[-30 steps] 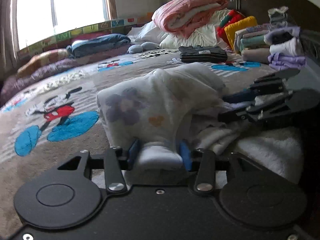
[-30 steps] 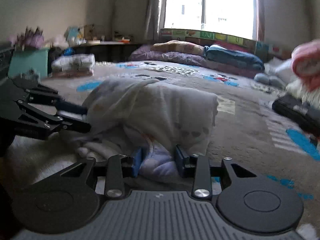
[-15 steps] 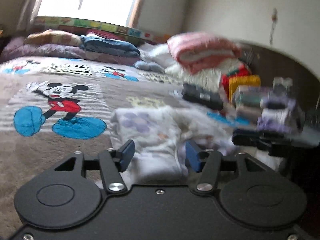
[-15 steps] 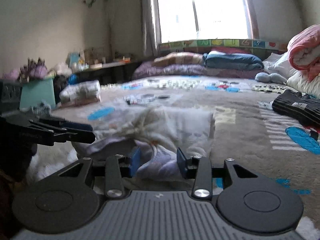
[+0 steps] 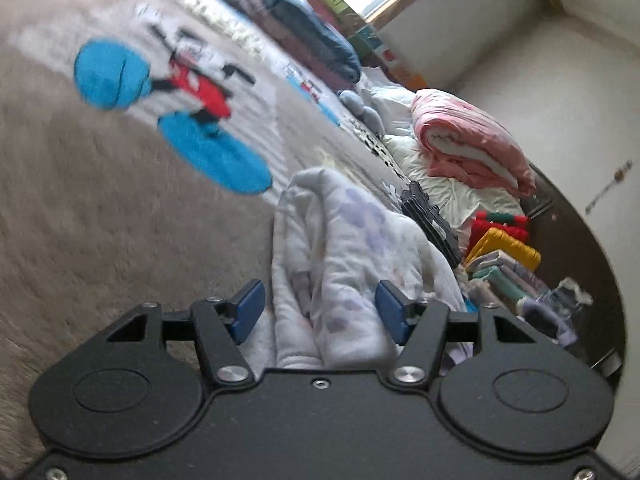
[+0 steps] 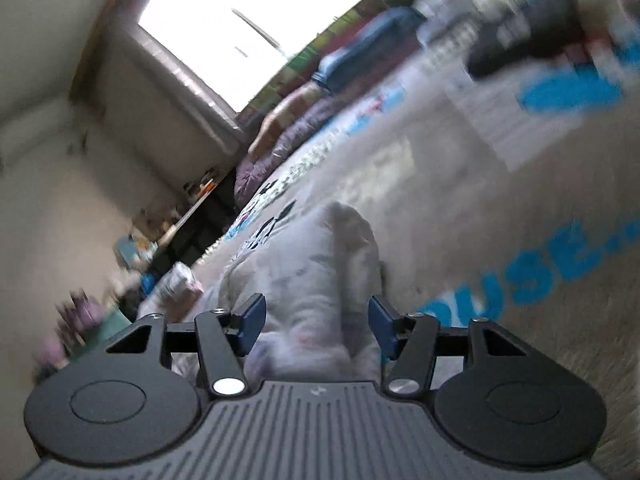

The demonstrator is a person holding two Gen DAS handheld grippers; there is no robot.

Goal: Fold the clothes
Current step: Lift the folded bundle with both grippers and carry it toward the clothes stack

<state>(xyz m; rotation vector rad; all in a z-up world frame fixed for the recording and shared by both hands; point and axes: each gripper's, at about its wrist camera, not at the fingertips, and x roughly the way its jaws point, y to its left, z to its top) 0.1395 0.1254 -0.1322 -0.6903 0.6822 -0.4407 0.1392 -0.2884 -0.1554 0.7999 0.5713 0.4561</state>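
- The white floral garment (image 5: pixel 340 264) lay bunched on the cartoon-print bedspread (image 5: pixel 120 200), its near end running between the pads of both grippers; it was only partly folded, judged from the loose ridges.
- The left gripper (image 5: pixel 320 312) stood part-open, its blue pads (image 5: pixel 250 310) clear of the cloth on the left side at least; contact at the other pad could not be settled.
- The right gripper (image 6: pixel 316 322), seen in a blurred frame, was opening, with the cloth (image 6: pixel 320 280) between its jaws but apparently not pinched.
- Both grippers appeared to be releasing the bundle, probably so it rested on the bed for the next fold.
- Finished items formed 1 stack of folded clothes (image 5: pixel 504 268) beside the headboard (image 5: pixel 580 264), kept clear of the working area; a pink quilt (image 5: pixel 468 144) lay rolled on the pillows.
- No container was visible.
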